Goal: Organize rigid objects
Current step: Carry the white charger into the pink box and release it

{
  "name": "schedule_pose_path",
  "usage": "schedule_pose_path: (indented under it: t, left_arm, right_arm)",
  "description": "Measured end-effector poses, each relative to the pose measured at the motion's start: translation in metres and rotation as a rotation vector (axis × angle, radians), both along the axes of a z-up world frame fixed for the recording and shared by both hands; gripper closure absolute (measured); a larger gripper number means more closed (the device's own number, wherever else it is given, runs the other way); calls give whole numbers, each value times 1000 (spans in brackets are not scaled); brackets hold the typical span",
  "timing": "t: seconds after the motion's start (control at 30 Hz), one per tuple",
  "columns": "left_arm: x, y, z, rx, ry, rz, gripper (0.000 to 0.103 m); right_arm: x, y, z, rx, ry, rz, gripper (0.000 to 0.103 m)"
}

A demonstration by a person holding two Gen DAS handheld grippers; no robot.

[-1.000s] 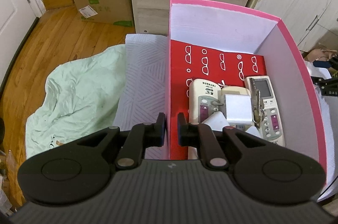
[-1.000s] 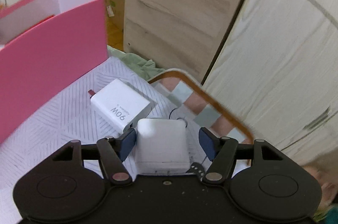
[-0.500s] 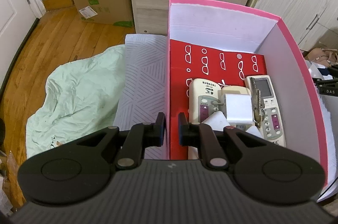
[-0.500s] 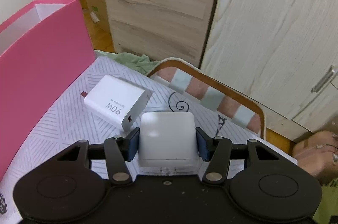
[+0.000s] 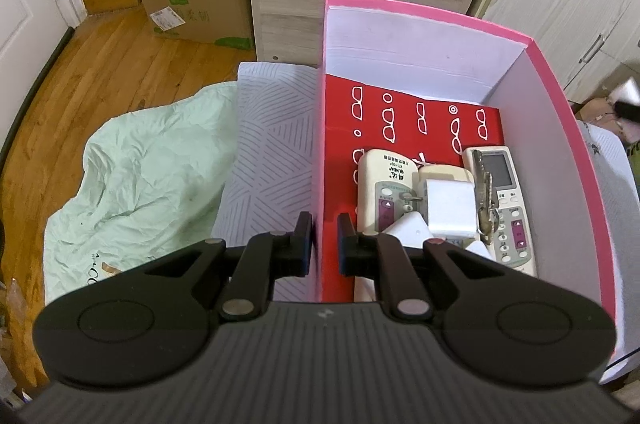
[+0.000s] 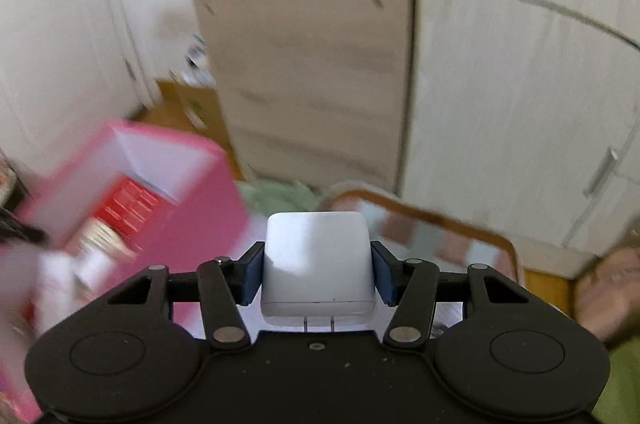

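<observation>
Pink storage box (image 5: 560,160) already holds two remote controls (image 5: 382,192), keys and white chargers. Its near wall is pinched by the left gripper (image 5: 322,244). Beside the box, another white charger (image 6: 318,264) is clamped in the right gripper (image 6: 318,278), not yet placed inside.

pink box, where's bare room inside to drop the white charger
Free: the red patterned floor at the far end of the pink box, between its white back wall and the remotes. Crowded: the near end, where remotes, white adapters and keys pile together. The right gripper holds the charger.
</observation>
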State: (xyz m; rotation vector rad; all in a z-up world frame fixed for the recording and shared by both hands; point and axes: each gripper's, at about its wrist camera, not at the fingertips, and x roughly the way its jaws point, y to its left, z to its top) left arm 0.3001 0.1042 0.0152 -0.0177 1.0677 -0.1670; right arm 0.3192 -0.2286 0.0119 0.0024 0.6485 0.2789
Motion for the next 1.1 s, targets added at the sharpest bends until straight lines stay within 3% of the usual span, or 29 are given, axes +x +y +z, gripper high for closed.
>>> schedule_pose_path:
  t: [0.1,0.23,0.4,0.67,1.1]
  left_arm:
    - [-1,3,0,-11,2,5,93]
    - [-2,2,-1,-9,-1,11,93]
    - [-3,2,-2,-9,-1,26,93]
    - [-3,2,-2,-12,2,45,93]
    - [-6,-2,-2,0,-6,61,93]
  right_arm:
    - [-10,18,20,137,-25,56,43]
    - [-15,54,27,272,27,136,43]
    - [-10,108,16,235,84,213,43]
    - [32,156,-25,149,221,187,43]
    - [85,174,-52,109,320,-10,43]
